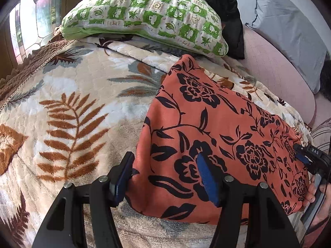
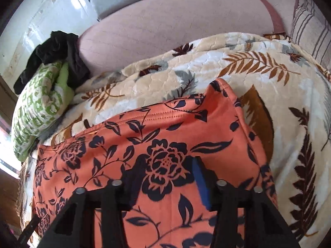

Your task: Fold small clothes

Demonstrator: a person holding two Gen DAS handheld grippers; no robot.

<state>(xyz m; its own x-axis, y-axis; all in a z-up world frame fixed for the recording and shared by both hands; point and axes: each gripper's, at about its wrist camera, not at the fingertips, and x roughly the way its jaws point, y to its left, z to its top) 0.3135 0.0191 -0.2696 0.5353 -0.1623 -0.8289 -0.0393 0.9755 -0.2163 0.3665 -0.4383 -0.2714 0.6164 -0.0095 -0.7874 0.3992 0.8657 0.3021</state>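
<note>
Covering the bed, a plush cream blanket (image 1: 78,95) printed with rust and grey fern leaves, lying quilted and slightly rumpled. Resting at its far end, a green-and-white checked pillow (image 1: 144,16), with a black garment (image 1: 225,10) heaped just behind and partly over it. Running alongside, a pink padded surface (image 2: 175,26), with a grey pillow (image 1: 289,39) leaning against the pale wall. Letting in daylight at the far left, a leaded glass window (image 1: 31,20).

Lying spread flat on the blanket, an orange cloth (image 1: 217,124) patterned with dark navy roses and vines, a stitched hem showing along its far edge in the right wrist view.

Hovering at the cloth's near left corner, the left gripper (image 1: 165,173), jaws standing wide apart: one blue-padded finger sitting just off the cloth's edge over the blanket, the other over the fabric. Gripping nothing.

Hovering over the near right part of the cloth, the right gripper (image 2: 163,177), jaws likewise spread apart with orange fabric showing between them, nothing pinched. Showing also at the right edge of the left wrist view, with a bare hand (image 1: 316,194) wrapping its handle.
</note>
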